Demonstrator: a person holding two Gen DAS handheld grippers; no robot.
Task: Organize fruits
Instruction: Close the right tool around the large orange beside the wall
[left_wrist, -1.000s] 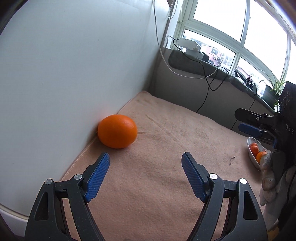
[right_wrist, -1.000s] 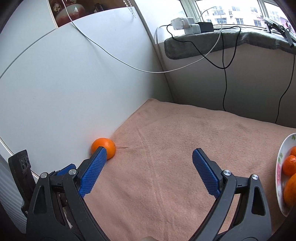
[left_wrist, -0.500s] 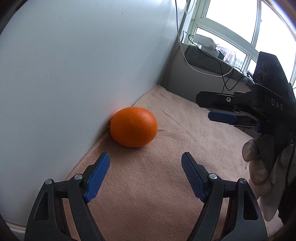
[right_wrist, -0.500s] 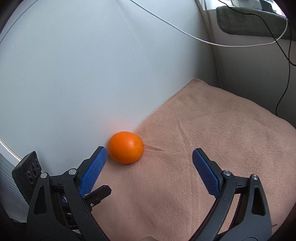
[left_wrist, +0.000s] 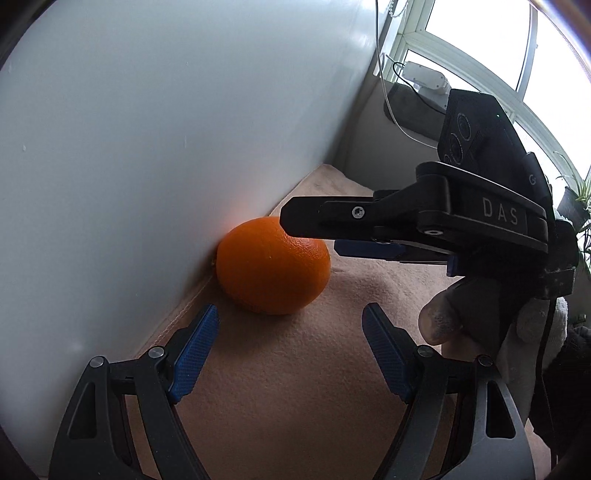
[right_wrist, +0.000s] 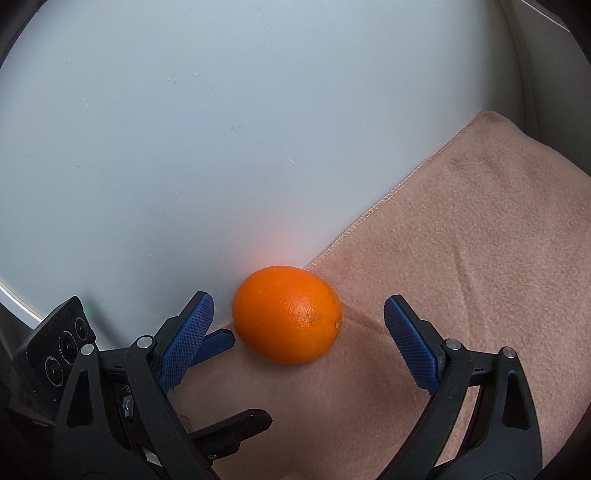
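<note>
An orange (right_wrist: 287, 314) is seen low in the centre of the right wrist frame, resting on a pink blanket (right_wrist: 461, 295) and touching a white wall (right_wrist: 184, 129). The right gripper (right_wrist: 295, 339) is held just short of the fruit, its blue fingers spread wide apart. In the left wrist frame, the left gripper (left_wrist: 290, 347) is likewise shown with fingers apart, the orange (left_wrist: 272, 265) lying just beyond them.

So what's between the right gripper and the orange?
Only bare pink blanket. In the right wrist view, the open right gripper sits just short of the orange, with nothing else in that gap.
</note>
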